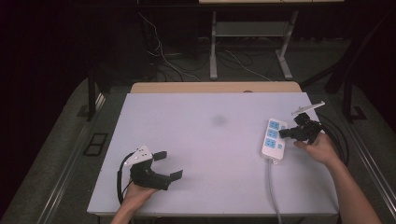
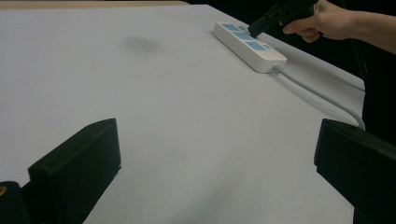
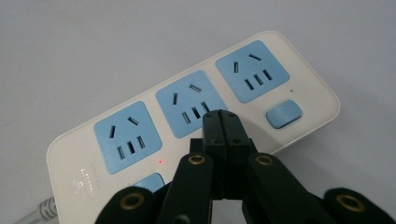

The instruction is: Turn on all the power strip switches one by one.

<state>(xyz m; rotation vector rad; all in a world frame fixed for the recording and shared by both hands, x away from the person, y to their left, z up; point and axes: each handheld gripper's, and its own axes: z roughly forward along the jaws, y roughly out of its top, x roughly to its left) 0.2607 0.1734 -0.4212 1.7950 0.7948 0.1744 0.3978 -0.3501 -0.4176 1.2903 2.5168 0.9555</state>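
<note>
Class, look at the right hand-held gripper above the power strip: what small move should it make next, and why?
Probably a short press down. The right hand-held gripper is shut, its tips poised over the power strip beside the middle socket, between two blue buttons. A small red light glows nearby. Shut jaws suit pushing rather than grasping, so it likely shifts onto one button and presses. Which button I cannot tell.

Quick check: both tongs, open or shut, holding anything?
Left tongs: open, empty.
Right tongs: shut, empty, tips over the power strip.
</note>
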